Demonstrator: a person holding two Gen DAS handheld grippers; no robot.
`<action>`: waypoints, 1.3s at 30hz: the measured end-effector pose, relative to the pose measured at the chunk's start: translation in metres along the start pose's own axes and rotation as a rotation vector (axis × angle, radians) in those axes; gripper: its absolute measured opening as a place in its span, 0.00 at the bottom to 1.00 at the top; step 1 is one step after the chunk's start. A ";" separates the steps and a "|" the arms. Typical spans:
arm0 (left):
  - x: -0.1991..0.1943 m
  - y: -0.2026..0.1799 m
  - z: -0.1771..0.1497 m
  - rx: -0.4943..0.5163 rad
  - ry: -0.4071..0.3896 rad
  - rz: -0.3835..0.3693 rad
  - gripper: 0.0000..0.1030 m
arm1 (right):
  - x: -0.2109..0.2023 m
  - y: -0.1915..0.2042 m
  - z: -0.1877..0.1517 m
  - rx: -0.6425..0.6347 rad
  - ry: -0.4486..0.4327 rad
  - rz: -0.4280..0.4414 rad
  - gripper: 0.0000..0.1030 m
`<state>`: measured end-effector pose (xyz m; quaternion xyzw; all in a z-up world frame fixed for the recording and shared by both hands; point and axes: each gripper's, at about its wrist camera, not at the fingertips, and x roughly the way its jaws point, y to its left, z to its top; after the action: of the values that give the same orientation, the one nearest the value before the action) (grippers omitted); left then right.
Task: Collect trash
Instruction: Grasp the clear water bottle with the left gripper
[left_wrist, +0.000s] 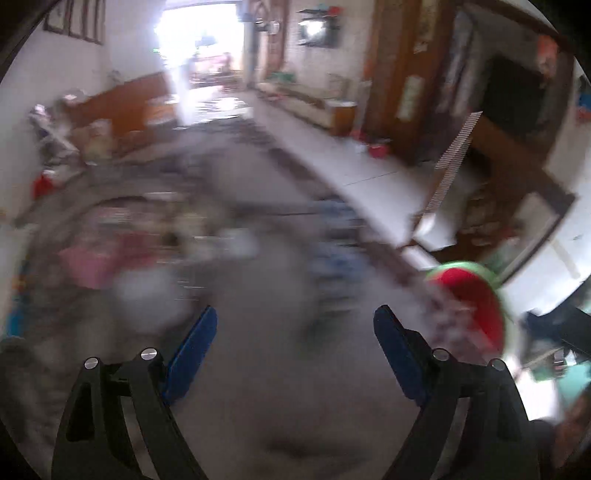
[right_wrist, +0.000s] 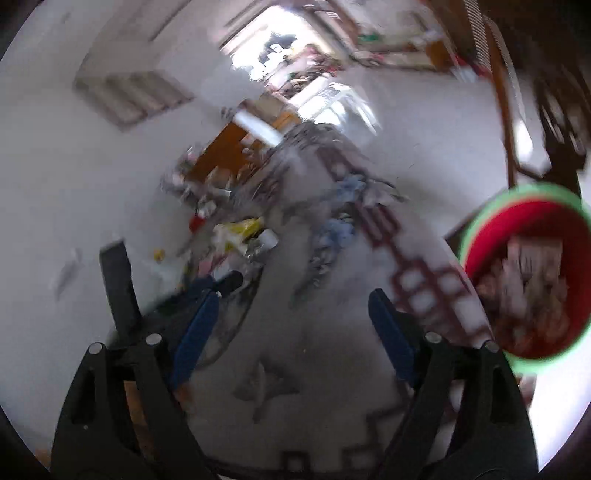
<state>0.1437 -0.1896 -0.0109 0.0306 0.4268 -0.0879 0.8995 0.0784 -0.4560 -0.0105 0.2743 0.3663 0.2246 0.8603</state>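
Observation:
Both views are smeared by motion. My left gripper (left_wrist: 295, 317) is open over a grey rug (left_wrist: 258, 369), nothing between its blue pads. A red bin with a green rim (left_wrist: 476, 299) sits to its right. My right gripper (right_wrist: 291, 299) is open too, empty, above the same rug (right_wrist: 295, 369). The red bin (right_wrist: 524, 280) lies at the right edge of the right wrist view, with wrappers and paper inside. A heap of litter (right_wrist: 240, 236), yellow and white pieces among it, lies ahead on the left; in the left wrist view it is a pink and white blur (left_wrist: 147, 258).
Blue cloth (right_wrist: 340, 225) lies on the rug past the right gripper. A dark object (right_wrist: 118, 295) juts up at the left of the right wrist view. Wooden furniture (left_wrist: 498, 177) stands at the right, a cluttered wall (left_wrist: 74, 129) at the left, and a bright doorway (left_wrist: 207, 55) far ahead.

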 end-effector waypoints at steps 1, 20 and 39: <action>0.003 0.012 0.002 0.016 0.012 0.034 0.80 | 0.001 0.010 -0.002 -0.038 -0.039 0.022 0.82; 0.100 0.064 0.043 0.255 0.357 0.166 0.81 | 0.020 0.025 -0.010 -0.140 0.015 -0.048 0.84; -0.016 0.068 -0.110 -0.109 0.279 -0.039 0.60 | 0.033 0.032 -0.013 -0.174 0.065 -0.152 0.86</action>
<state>0.0627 -0.1061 -0.0695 -0.0147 0.5525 -0.0769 0.8299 0.0835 -0.4090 -0.0145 0.1626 0.3928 0.1987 0.8830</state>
